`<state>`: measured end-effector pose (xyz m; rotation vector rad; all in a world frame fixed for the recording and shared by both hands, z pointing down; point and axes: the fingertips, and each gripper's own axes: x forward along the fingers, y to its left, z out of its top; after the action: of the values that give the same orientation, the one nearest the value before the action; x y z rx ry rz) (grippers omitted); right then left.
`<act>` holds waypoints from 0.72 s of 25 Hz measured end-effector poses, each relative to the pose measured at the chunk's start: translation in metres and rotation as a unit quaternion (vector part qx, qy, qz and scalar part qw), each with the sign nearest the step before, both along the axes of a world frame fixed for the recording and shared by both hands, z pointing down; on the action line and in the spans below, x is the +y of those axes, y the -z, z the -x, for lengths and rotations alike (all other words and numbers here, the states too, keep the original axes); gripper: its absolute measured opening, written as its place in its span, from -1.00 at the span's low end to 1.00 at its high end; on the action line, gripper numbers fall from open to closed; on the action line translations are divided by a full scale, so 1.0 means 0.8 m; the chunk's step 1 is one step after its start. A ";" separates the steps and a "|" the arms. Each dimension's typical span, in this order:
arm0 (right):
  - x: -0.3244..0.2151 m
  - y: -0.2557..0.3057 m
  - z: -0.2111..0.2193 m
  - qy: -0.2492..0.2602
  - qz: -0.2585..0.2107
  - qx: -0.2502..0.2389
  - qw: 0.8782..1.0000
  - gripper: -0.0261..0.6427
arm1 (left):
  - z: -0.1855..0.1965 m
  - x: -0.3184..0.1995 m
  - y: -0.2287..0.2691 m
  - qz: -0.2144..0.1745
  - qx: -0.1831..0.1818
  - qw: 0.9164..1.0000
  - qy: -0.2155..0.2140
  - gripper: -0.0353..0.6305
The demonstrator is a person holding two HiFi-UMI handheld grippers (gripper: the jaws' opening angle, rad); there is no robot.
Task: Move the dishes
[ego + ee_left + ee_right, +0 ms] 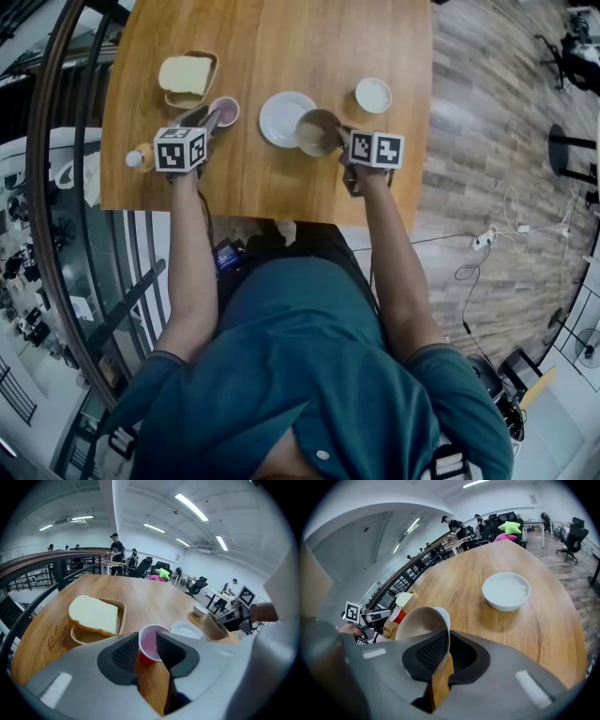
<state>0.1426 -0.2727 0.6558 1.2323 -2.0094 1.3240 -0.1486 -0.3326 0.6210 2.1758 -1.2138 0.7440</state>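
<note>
My left gripper (pixel 148 649) is shut on a small red cup (pixel 151 645) with a pale pink inside, which fills the gap between its pads; in the head view this cup (pixel 226 111) is left of centre on the wooden table (pixel 309 37). My right gripper (pixel 446 651) is shut on the rim of a tan bowl (pixel 421 621). That bowl (pixel 318 131) hangs tilted at the edge of a white plate (pixel 279 116). Between its pads only the rim shows.
A tan tray with a slice of bread (pixel 187 77) lies at the back left. A white bowl (pixel 373 95) stands at the right. A small bottle (pixel 138 158) sits near the table's left front corner. A dark railing (pixel 47 187) runs along the left, with a drop beyond it.
</note>
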 end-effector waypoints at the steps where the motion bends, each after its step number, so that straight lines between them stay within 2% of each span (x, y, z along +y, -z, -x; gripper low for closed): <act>1: 0.001 0.001 -0.007 -0.005 0.000 0.001 1.000 -0.85 | -0.001 0.000 0.003 -0.003 -0.001 1.000 -0.002 -0.54; 18: 0.024 -0.018 -0.104 -0.068 0.020 0.035 0.997 -0.85 | -0.008 0.011 0.055 -0.046 -0.011 0.998 -0.031 -0.53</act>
<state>0.2260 -0.2536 0.6703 1.3991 -1.8693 1.3569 -0.1420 -0.3239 0.5773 2.2949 -1.2196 0.7527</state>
